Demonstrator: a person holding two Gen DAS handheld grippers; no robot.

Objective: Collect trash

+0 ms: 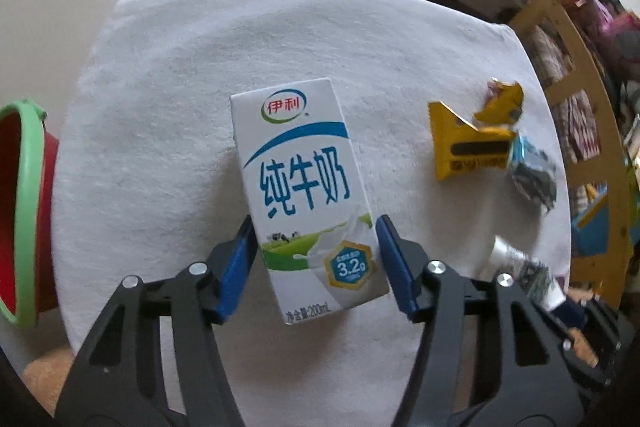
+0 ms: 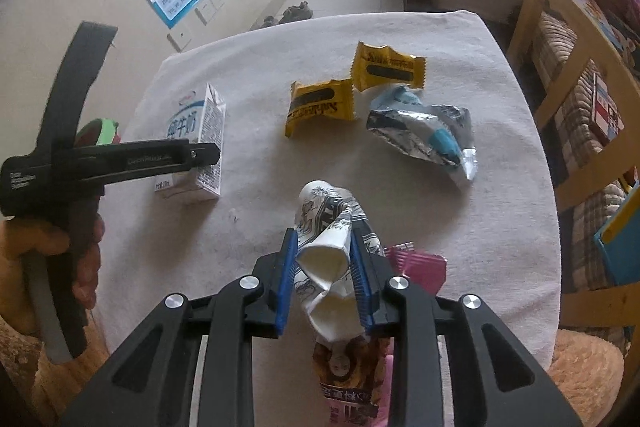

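A white-clothed desk (image 2: 500, 163) fills the middle of both views. At the left edge of the left wrist frame sits a red bin with a green rim (image 1: 24, 211), just beside the desk.

The milk carton (image 1: 304, 187) lies flat at the centre of that frame; the left gripper (image 1: 316, 251) straddles its lower end, blue fingers (image 1: 236, 267) spread wide and released, a gap showing on each side.

In the right wrist view, the right gripper (image 2: 324, 279) at lower centre is clenched on a crumpled paper cup (image 2: 328, 251), squeezed between its fingers (image 2: 286, 283).

A silver and blue foil wrapper (image 2: 428, 131) lies right of centre, two yellow wrappers (image 2: 320, 103) just above and left of it, the upper touching it. A pink wrapper (image 2: 420, 263) peeks out beside the right fingers.
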